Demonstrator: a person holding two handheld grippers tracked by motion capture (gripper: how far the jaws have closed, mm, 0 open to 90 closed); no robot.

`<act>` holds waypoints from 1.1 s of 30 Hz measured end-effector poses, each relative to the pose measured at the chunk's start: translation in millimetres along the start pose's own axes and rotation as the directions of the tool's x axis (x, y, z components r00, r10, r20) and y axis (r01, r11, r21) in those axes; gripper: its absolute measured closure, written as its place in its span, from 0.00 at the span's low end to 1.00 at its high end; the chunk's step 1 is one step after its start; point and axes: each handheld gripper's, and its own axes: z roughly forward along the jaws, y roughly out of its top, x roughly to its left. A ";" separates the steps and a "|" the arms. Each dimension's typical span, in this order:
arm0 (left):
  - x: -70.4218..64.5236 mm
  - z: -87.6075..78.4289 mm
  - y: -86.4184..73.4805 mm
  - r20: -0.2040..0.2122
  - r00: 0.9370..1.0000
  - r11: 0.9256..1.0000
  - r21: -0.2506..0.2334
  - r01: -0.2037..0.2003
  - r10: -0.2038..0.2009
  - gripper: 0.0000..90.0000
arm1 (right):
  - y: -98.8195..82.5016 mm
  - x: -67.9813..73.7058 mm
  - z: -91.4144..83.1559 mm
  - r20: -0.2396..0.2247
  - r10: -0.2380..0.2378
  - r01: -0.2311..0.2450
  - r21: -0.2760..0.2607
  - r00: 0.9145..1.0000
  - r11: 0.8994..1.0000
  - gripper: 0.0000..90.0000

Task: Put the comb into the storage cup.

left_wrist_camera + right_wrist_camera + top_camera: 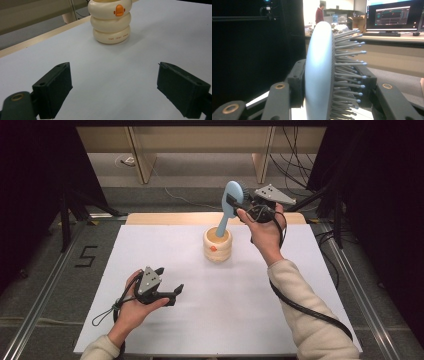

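Right hand-held gripper (235, 202) sits at about one o'clock on the counter (150, 245), raised above it, its jaws clamped on the head of a pale blue hairbrush (229, 207); in the right gripper view the brush head (319, 72) stands edge-on between the jaws, bristles pointing right; the brush handle slants down into a cream ringed cup (218, 246) with an orange duck bill on its side, standing near twelve o'clock on the white sheet; left hand-held gripper (167, 290) rests low at about seven o'clock, well apart from the cup, jaws spread wide and grasping nothing; the left gripper view shows the cup (110, 21) ahead beyond them.
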 end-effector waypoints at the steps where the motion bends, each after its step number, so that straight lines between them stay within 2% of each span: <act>1: 0.0 0.0 0.1 0.000 1.000 1.000 0.000 0.000 0.000 0.13 | -0.4 -0.1 0.3 0.000 0.002 -0.002 0.002 1.000 1.000 0.58; 33: 0.0 0.1 -0.2 0.001 1.000 1.000 0.003 -0.002 0.002 0.13 | -20.1 -4.1 14.8 0.015 0.023 -0.024 0.051 1.000 0.998 0.58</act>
